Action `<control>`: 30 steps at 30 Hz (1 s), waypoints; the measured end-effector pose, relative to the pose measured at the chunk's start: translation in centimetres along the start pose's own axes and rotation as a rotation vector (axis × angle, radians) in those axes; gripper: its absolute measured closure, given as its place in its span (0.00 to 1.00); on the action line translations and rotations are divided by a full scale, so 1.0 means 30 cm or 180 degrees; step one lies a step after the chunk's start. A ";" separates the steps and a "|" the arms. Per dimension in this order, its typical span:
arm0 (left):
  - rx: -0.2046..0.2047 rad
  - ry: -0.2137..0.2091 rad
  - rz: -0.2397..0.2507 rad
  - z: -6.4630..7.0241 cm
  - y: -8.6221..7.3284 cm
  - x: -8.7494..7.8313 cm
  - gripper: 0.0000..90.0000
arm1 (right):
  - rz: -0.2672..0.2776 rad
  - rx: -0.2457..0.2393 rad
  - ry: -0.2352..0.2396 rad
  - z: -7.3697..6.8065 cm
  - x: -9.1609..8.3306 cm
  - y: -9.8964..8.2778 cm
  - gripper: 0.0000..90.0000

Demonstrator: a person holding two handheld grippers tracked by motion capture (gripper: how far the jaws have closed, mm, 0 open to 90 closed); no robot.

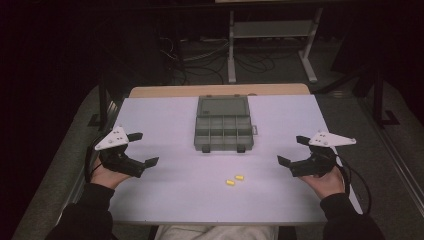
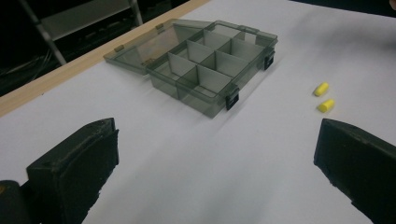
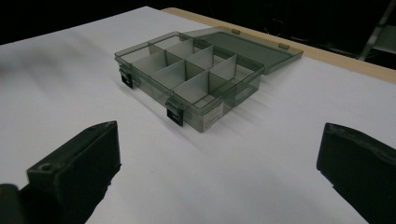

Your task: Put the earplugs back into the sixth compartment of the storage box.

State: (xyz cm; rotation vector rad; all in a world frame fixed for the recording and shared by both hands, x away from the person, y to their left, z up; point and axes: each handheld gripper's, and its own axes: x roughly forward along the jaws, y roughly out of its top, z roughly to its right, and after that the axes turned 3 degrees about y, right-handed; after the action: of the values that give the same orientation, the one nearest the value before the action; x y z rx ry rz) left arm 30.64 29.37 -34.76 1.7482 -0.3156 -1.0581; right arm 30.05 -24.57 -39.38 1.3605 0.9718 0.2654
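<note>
Your left gripper (image 1: 142, 149) sits at the table's left edge, jaws wide apart, nothing between them. Your right gripper (image 1: 293, 149) mirrors it at the right edge, jaws also wide apart and empty. Both rest low over the white table top (image 1: 165, 190), your hands behind them at the near side.

Smoky grey transparent plastic organiser box (image 1: 223, 131) is centre-table, toward the far side, well apart from both grippers. Lid (image 1: 223, 106) is open, laid flat back toward the wooden far edge strip (image 1: 220, 90). Tray part is split into compartments by dividers; all look empty in both gripper views. Two black latches (image 2: 231, 100) hang on the near wall.

Two small yellow cylindrical foam plugs (image 1: 234, 180) lie loose on the table, near side of the box, approx. between the grippers, slightly right of centre. They're just beside each other, can't tell if touching. In left gripper view they (image 2: 324, 96) show right of the box, near the right-hand jaw but not in contact w/ it.

Right gripper view points at the box's (image 3: 196, 77) latch side.
</note>
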 end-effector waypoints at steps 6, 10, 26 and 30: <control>0.0080 -0.0056 -0.0066 0.009 0.031 0.019 0.00 | -0.0007 -0.0006 0.0010 0.000 0.001 0.000 0.00; 0.0132 -0.0112 -0.0105 0.014 0.053 0.037 0.00 | -0.0010 -0.0009 0.0021 0.000 0.003 -0.001 0.00; 0.0394 -0.0272 -0.0267 0.065 0.109 0.120 0.00 | -0.0027 -0.0017 0.0037 -0.001 0.005 -0.001 0.00; 0.0438 -0.0301 -0.0290 0.075 0.119 0.134 0.00 | -0.0028 -0.0019 0.0041 -0.002 0.005 -0.001 0.00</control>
State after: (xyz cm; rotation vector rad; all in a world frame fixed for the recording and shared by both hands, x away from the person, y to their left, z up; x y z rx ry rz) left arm 32.15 23.80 -33.92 1.8526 -0.3783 -1.2117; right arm 30.09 -24.43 -39.47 1.3503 0.9869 0.2704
